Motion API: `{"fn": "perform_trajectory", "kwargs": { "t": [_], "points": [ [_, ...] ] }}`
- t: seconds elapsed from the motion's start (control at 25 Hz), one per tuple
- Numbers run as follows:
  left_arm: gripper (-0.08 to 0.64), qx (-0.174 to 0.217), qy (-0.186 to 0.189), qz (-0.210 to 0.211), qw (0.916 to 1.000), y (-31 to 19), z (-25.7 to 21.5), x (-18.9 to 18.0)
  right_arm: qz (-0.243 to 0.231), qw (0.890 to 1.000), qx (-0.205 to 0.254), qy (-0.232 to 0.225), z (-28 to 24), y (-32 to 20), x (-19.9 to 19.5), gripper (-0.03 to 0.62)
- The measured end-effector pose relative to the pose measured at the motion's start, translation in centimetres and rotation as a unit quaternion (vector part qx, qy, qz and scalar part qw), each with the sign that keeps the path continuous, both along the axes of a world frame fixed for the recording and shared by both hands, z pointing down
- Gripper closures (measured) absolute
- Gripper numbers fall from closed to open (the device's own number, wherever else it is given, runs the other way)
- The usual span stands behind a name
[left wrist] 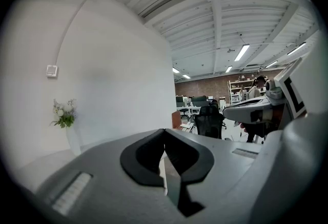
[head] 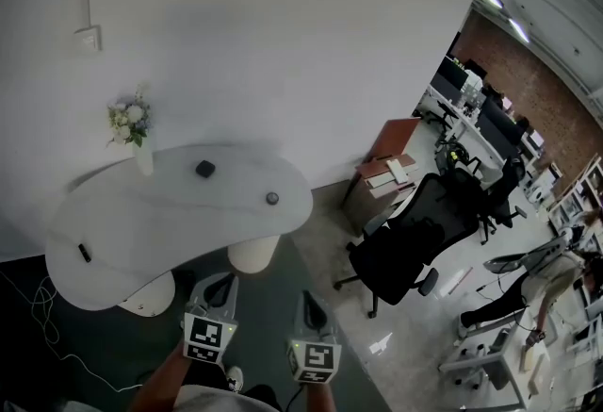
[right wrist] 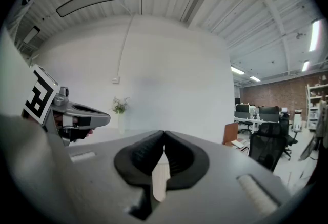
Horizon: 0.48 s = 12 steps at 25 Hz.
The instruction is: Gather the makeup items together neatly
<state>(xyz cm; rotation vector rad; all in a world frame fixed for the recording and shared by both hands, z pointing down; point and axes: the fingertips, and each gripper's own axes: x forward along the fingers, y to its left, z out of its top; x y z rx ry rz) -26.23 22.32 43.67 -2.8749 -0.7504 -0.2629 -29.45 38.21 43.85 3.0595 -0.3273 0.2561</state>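
Task not yet started, by look of it. Your left gripper [head: 219, 288] and right gripper [head: 312, 308]: both clenched, nothing between jaws, held short of white table [head: 122, 212], at its 6 o'clock.

Makeup items scattered, well apart:
- square dark item [head: 204, 169] toward table's 12 o'clock
- round item [head: 272, 198] at 3 o'clock edge
- slim item [head: 84, 253] at 8 o'clock

All gathering left to do. Flower vase [head: 141, 151] at 11 o'clock.

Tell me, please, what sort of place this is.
Probably an open-plan office: rows of white desks with dark monitors, a black mesh swivel chair, and a red brick back wall.
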Motion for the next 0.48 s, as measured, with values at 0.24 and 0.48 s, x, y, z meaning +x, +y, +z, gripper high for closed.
{"fn": "perform_trajectory", "kwargs": {
  "t": [0.24,0.48],
  "points": [
    [0.549,0.000,-0.010,0.003,0.9999,0.1,0.8,4.4,0.000,1.000,-0.001,-0.015,0.9,-0.1,4.2,0.588],
    [0.549,0.002,-0.034,0.006,0.9994,-0.1,3.1,10.9,0.001,0.999,-0.001,-0.038,3.0,-0.6,10.7,0.588]
  ]
}}
